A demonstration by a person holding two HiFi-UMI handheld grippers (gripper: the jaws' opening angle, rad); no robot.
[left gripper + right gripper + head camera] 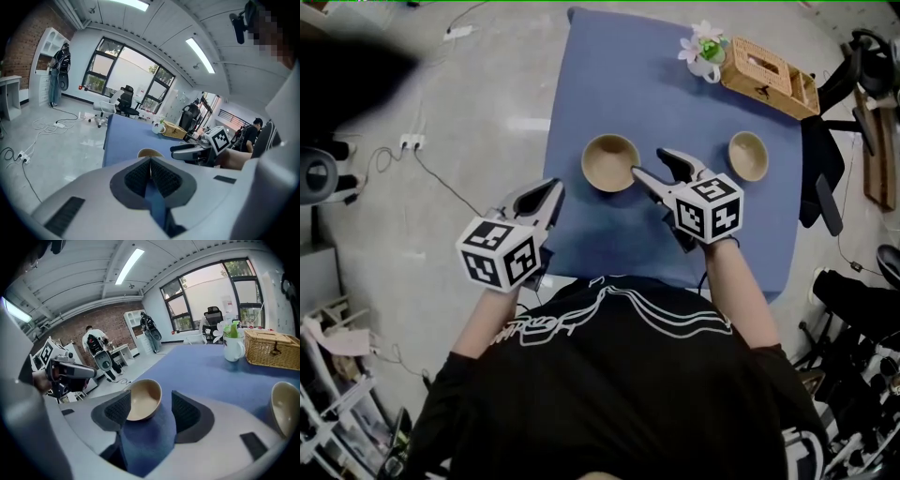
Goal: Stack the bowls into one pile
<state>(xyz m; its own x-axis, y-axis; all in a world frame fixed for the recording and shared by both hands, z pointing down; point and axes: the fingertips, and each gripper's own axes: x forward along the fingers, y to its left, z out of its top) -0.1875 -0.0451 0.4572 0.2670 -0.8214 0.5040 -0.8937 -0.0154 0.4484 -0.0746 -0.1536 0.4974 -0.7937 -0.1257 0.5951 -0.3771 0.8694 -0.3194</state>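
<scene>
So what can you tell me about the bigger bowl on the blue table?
The bigger bowl is round, tan and looks wooden, with a paler, smooth inside. It is empty and stands upright on the blue table, near its middle, well apart from the smaller bowl. The right gripper points at it with jaws open, their tips close by its rim; whether they touch it cannot be told. Nothing else touches it.
</scene>
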